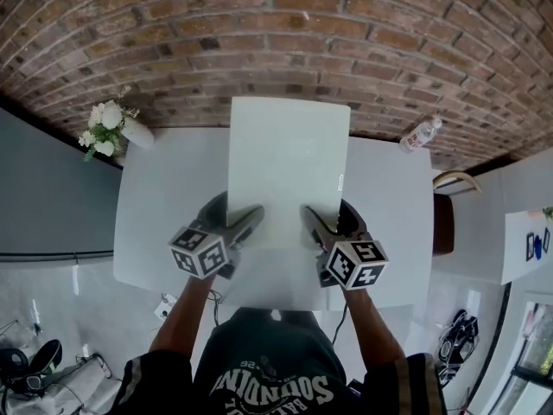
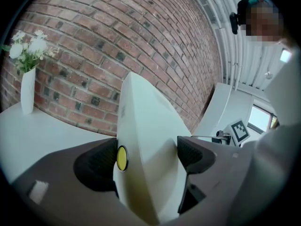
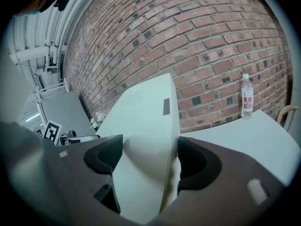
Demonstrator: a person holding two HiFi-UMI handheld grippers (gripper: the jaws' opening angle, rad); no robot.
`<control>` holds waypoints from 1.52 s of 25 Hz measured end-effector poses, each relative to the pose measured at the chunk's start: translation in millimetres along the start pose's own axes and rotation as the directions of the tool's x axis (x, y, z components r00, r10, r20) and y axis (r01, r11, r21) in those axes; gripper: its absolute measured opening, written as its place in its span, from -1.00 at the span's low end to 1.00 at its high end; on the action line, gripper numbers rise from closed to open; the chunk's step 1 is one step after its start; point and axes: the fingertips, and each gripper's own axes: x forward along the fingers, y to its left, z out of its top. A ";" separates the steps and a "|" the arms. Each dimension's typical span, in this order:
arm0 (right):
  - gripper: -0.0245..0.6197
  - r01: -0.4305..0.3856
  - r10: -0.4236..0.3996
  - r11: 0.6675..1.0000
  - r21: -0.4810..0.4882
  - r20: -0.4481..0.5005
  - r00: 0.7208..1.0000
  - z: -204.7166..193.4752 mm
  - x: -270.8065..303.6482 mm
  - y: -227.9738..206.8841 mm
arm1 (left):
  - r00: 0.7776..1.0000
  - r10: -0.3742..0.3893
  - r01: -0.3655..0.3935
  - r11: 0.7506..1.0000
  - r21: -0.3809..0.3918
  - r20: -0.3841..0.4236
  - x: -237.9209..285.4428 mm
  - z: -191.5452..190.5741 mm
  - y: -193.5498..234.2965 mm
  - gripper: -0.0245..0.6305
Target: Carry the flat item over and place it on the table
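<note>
A pale, flat rectangular panel is held above the white table, its far edge reaching toward the brick wall. My left gripper is shut on the panel's near left corner, and my right gripper is shut on its near right corner. In the left gripper view the panel fills the gap between the dark pads of the left gripper. The right gripper view shows the panel pinched the same way in the right gripper, with a small grey tag on its edge.
A white vase of white flowers stands at the table's far left corner. A water bottle stands at its far right corner. A chair sits off the right edge. The brick wall runs behind the table.
</note>
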 end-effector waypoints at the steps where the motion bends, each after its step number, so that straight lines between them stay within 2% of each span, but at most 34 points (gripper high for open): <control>1: 0.21 0.002 -0.002 1.000 0.004 -0.006 1.000 -3.6 1.2 -1.9 | 1.000 0.002 -0.002 1.000 -0.001 -0.005 0.9 -3.4 1.4 0.32; 29: 0.20 0.049 -0.029 0.995 0.090 -0.203 0.979 -121.1 10.9 -33.7 | 0.987 0.035 -0.057 0.989 -0.135 -0.158 -5.0 -125.6 33.0 0.30; 38: 0.20 0.064 -0.039 0.993 0.100 -0.234 0.971 -127.7 32.0 -49.1 | 0.984 0.039 -0.065 0.987 -0.147 -0.174 13.6 -129.4 50.8 0.29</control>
